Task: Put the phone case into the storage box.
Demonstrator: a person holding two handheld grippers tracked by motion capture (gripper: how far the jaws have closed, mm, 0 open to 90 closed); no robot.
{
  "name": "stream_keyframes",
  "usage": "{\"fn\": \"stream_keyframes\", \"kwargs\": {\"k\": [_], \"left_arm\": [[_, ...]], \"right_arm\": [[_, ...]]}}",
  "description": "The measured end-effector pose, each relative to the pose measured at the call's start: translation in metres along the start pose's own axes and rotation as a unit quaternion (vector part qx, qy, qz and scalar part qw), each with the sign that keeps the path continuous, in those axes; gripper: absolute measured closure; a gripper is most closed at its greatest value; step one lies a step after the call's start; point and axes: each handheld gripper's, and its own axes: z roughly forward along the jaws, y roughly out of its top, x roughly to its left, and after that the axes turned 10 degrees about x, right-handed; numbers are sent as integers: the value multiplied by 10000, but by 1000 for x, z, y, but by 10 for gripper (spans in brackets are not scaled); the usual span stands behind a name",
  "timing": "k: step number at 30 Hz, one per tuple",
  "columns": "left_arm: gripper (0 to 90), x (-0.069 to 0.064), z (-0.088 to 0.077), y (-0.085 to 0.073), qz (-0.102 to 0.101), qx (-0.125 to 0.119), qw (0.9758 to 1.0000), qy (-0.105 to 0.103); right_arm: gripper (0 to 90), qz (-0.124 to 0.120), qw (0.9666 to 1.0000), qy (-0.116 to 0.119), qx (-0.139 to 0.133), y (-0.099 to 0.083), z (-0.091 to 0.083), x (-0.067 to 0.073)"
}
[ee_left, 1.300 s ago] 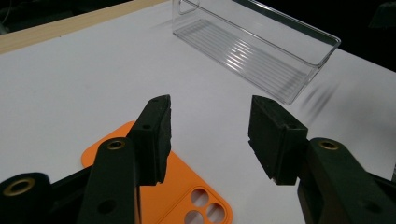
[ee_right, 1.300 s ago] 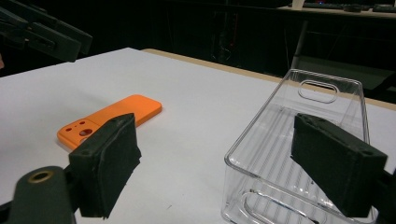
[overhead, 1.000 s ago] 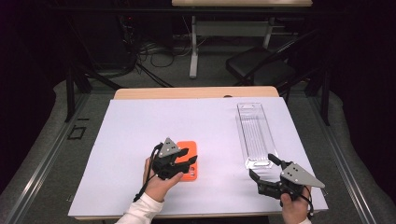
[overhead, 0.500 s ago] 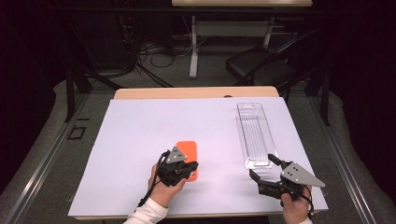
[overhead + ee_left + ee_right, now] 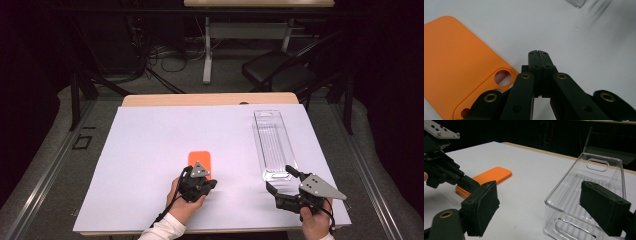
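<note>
Clearly the work in hand centres on the orange phone case (image 5: 200, 159), which lies flat on the white table cover (image 5: 150, 150), a little left of the middle and toward the person's side. Its long axis runs away from the person, toward the far edge of the table, with the camera cut-outs at the near end, as the left gripper view shows. The left gripper (image 5: 199, 184) sits right at that near end. Its jaws have just been closing and now stand pressed together with nothing between them, the tips resting on or just above the cover immediately beside the case's near corner (image 5: 499, 75). So the case lies ahead of this gripper and slightly to one side, not in its bite. The right gripper (image 5: 283, 184) holds well apart from the case, at the near end of the clear plastic tray (image 5: 272, 145), whose long axis also runs away from the person, roughly parallel to the case. Its jaws stand wide, and in the right gripper view one pad (image 5: 605, 207) sits before the tray's near wall while the other (image 5: 481, 208) stands outside it, neither pressing on anything. The left hand is plainly the nearer to the case; any pickup would likely need its jaws reopened and lined across the case's short width.
</note>
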Motion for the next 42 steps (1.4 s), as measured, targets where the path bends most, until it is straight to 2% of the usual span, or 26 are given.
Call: {"fn": "stream_keyframes", "kwargs": {"k": [17, 32, 35, 38, 42], "left_arm": [[900, -3, 12, 2, 13, 166, 9995, 250], [900, -1, 8, -2, -2, 302, 9990, 332], [900, 1, 5, -3, -12, 369, 9987, 361], [900, 6, 1, -7, -114, 400, 9983, 419], [900, 10, -4, -9, -113, 486, 9977, 462]], "right_arm": [[145, 17, 10000, 6, -10, 0, 0, -1], [145, 116, 9999, 18, 43, -1, 1, -1], [145, 108, 9999, -5, 26, -1, 2, -1], [145, 83, 9999, -9, 56, -1, 2, -1], [145, 89, 9999, -3, 79, -1, 2, 0]]}}
